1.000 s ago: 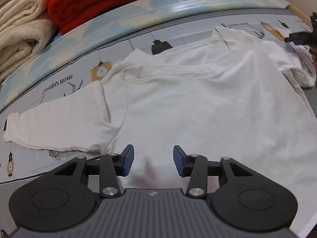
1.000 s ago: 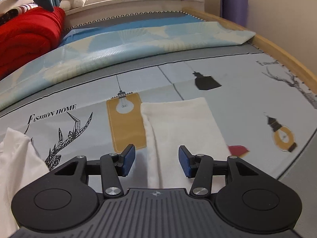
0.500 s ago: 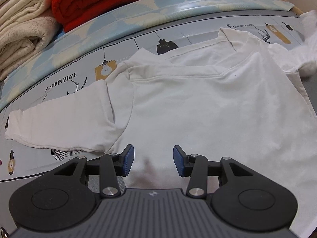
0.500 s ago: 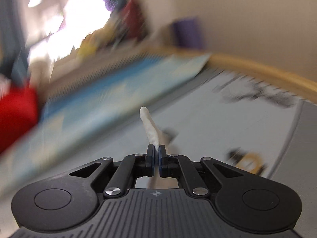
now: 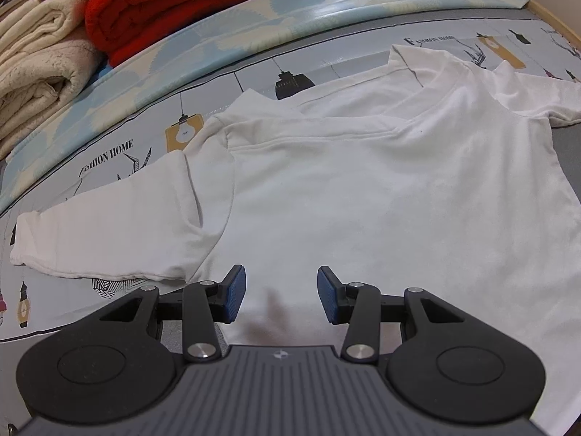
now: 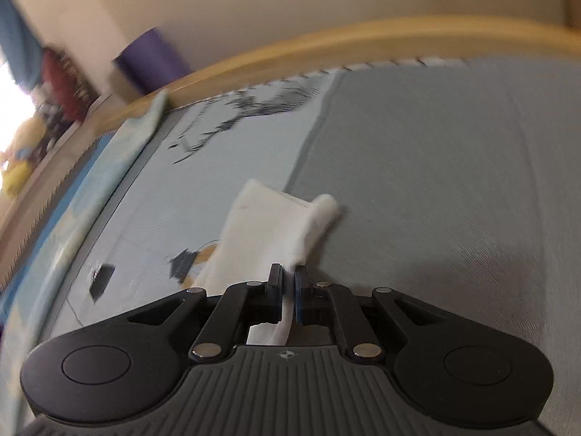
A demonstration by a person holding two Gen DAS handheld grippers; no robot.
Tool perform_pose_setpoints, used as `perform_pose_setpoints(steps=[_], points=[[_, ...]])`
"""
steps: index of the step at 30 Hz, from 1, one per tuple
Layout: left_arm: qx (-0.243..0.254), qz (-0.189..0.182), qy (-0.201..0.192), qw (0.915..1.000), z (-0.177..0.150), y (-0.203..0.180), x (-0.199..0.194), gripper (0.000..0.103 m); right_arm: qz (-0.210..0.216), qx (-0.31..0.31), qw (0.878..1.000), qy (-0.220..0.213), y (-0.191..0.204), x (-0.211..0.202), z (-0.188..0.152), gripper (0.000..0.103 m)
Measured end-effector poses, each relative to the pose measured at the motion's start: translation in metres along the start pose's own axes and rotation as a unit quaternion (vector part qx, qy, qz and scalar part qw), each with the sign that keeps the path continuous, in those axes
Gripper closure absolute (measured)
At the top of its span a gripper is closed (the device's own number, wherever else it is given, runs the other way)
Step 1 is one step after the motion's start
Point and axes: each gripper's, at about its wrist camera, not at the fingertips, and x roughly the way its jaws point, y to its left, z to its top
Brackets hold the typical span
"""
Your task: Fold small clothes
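Observation:
A small white long-sleeved shirt (image 5: 363,200) lies flat on the printed bed sheet (image 5: 109,152), collar at the far side. Its left sleeve (image 5: 101,236) stretches out to the left. My left gripper (image 5: 277,298) is open and empty, low over the shirt's near hem. My right gripper (image 6: 287,285) is shut on the cuff end of the right sleeve (image 6: 276,225) and holds it above the sheet; the view is blurred. That sleeve shows at the right edge of the left wrist view (image 5: 544,98).
A folded red blanket (image 5: 189,3) and cream towels (image 5: 40,58) are stacked at the far left. A light blue patterned cover (image 5: 326,11) lies along the far side. The wooden bed rail (image 6: 326,43) runs behind, with a purple roll (image 6: 149,58) past it.
My right gripper closed on the right sleeve's cuff, lifted it and swung round with it. The sleeve now lies differently at the shirt's right side. My left gripper stayed open and almost still.

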Motion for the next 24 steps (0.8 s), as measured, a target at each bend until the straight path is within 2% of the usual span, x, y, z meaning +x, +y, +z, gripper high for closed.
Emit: perform_pose_setpoints(steps=[1, 3, 4, 6, 7, 8, 10, 13, 15, 19, 20, 22, 24], points=[[-0.002, 0.001, 0.0, 1.0, 0.0, 0.001, 0.0, 0.055, 0.004, 0.018, 1.0, 0.001, -0.003, 0.0, 0.001, 0.09], [-0.004, 0.003, 0.002, 1.0, 0.0, 0.002, 0.002, 0.055, 0.014, 0.052, 0.999, -0.003, -0.012, 0.0, 0.005, 0.071], [-0.004, 0.003, 0.003, 1.0, 0.0, 0.002, 0.002, 0.055, 0.018, 0.065, 0.998, -0.003, -0.016, 0.0, 0.005, 0.07], [-0.002, 0.003, 0.003, 1.0, 0.0, 0.0, 0.002, 0.055, 0.023, 0.086, 0.996, 0.001, -0.024, 0.005, 0.005, 0.076], [-0.001, 0.002, 0.002, 1.0, 0.0, 0.0, 0.002, 0.055, 0.025, 0.093, 0.995, 0.0, -0.026, 0.005, 0.007, 0.085], [-0.001, 0.002, 0.002, 1.0, 0.0, 0.0, 0.002, 0.055, 0.023, 0.093, 0.995, -0.001, -0.029, 0.003, 0.008, 0.1], [-0.002, 0.003, 0.001, 1.0, 0.0, 0.001, 0.002, 0.055, -0.009, 0.091, 0.996, -0.022, -0.034, -0.006, 0.008, 0.1], [-0.008, 0.002, 0.0, 1.0, 0.0, 0.004, 0.001, 0.055, -0.053, 0.1, 0.993, -0.026, -0.038, -0.008, 0.006, 0.1], [-0.01, 0.002, -0.001, 0.9999, -0.001, 0.005, -0.001, 0.055, -0.072, 0.072, 0.994, -0.033, -0.03, -0.011, 0.005, 0.1], [-0.013, -0.011, 0.003, 0.9998, -0.004, 0.007, 0.0, 0.054, -0.079, 0.054, 0.994, -0.058, -0.02, -0.019, 0.0, 0.096], [-0.015, -0.022, 0.012, 0.9996, -0.007, 0.007, 0.004, 0.052, -0.083, 0.057, 0.993, -0.054, -0.02, -0.017, -0.001, 0.095], [-0.013, -0.047, 0.038, 0.9981, -0.014, 0.005, 0.014, 0.051, -0.094, 0.073, 0.993, -0.02, -0.03, -0.01, -0.004, 0.099], [-0.001, -0.062, 0.064, 0.996, -0.024, 0.0, 0.026, 0.051, -0.109, 0.066, 0.992, -0.027, -0.027, -0.018, -0.003, 0.094]])
